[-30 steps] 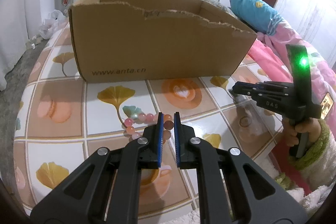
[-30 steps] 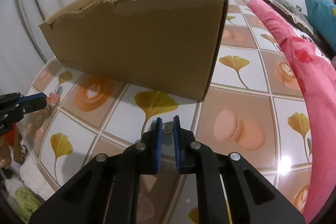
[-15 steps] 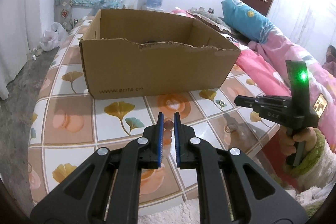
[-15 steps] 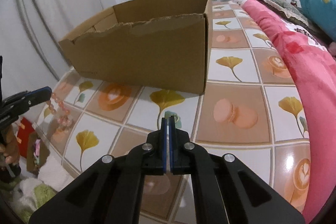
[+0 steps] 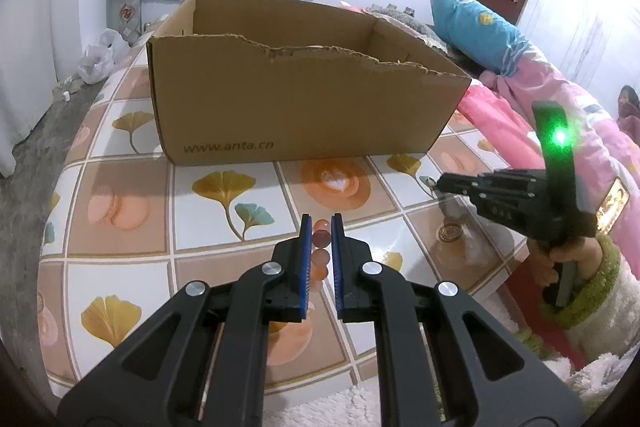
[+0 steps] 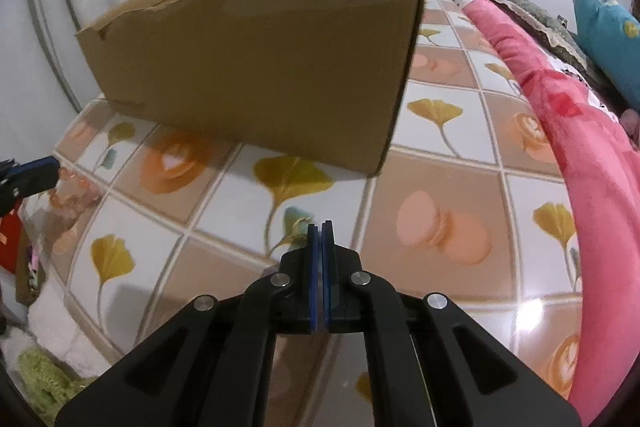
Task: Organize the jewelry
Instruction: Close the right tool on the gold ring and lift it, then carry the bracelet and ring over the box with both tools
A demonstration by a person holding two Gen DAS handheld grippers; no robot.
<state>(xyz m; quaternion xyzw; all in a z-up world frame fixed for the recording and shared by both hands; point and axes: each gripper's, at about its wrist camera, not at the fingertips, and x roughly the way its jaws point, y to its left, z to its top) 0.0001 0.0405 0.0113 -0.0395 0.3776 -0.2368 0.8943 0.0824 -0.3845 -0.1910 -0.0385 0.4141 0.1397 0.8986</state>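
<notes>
A bracelet of pink and orange beads sits between the blue pads of my left gripper, which is shut on it just above the tiled tabletop. From the right wrist view the same beads dangle from the left gripper at the far left. My right gripper is shut, pads together, over a teal leaf print. A small olive-gold bit shows beside its tip; I cannot tell whether it is pinched. The open cardboard box stands beyond both grippers. The right gripper points left, held by a hand in a green sleeve.
The tabletop has a glossy ginkgo and macaron print. A pink quilt lies along its right side, with a blue pillow behind. The torn box wall is close ahead of the right gripper. White fluffy fabric lies at the near table edge.
The bracelet lay partly on the table a second ago; now it hangs between the left jaws. The right jaws, open a second ago, have shut. The left view pulled back from the box.
</notes>
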